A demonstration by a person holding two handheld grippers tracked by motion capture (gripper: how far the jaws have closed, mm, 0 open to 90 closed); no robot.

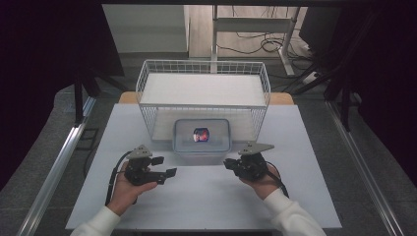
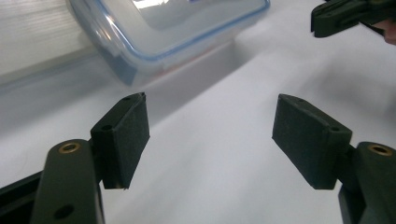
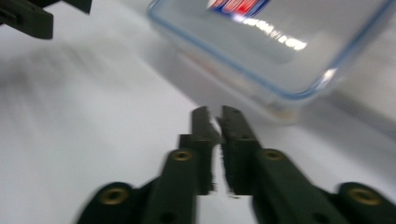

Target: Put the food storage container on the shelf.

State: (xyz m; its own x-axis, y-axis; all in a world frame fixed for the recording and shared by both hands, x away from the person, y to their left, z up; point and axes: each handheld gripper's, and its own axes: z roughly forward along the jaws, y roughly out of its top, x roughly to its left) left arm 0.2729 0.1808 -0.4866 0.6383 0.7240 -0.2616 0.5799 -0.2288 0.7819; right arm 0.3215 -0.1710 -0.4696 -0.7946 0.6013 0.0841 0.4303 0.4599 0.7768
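A clear plastic box with a blue-rimmed lid (image 1: pixel 201 135) sits on the white table, a small red and blue item (image 1: pixel 200 134) showing inside it. The same box (image 2: pixel 163 28) lies ahead of my left gripper (image 2: pixel 211 128), whose jaws stand wide apart with nothing between them. In the high view my left gripper (image 1: pixel 164 166) is at the box's near left corner. My right gripper (image 1: pixel 227 162) is at the box's near right corner. Its jaws (image 3: pixel 214 119) are pressed together, empty, just short of the box (image 3: pixel 275 42).
A white wire basket (image 1: pixel 203 96) stands upside down or raised behind the box, its front reaching the box's far edge. The white table (image 1: pixel 206 196) has free room in front of both hands. Cables and desk legs lie on the floor beyond.
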